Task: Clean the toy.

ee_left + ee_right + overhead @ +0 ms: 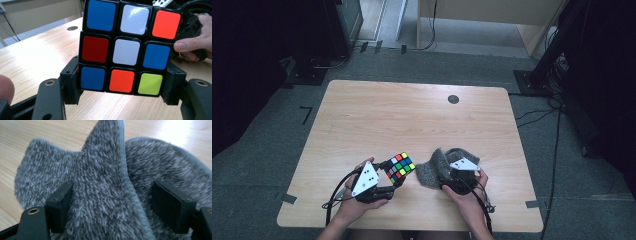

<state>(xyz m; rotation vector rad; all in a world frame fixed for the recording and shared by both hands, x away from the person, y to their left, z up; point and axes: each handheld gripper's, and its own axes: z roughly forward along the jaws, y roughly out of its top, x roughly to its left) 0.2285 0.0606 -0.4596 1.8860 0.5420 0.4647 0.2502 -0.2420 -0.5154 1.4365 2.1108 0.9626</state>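
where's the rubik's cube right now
In the high view the Rubik's cube sits near the table's front edge, clamped in the left tongs, just left of the grey fuzzy cloth.

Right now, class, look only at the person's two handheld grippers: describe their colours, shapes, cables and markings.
Each tool is black. The left gripper and right gripper each carry a grey three-cornered plate on top, dotted with small dark marks. Thin black cables loop from both towards the table edge. Close up, the jaws are blocky black arms with brass-ringed holes. No sleeves show on the forearms.
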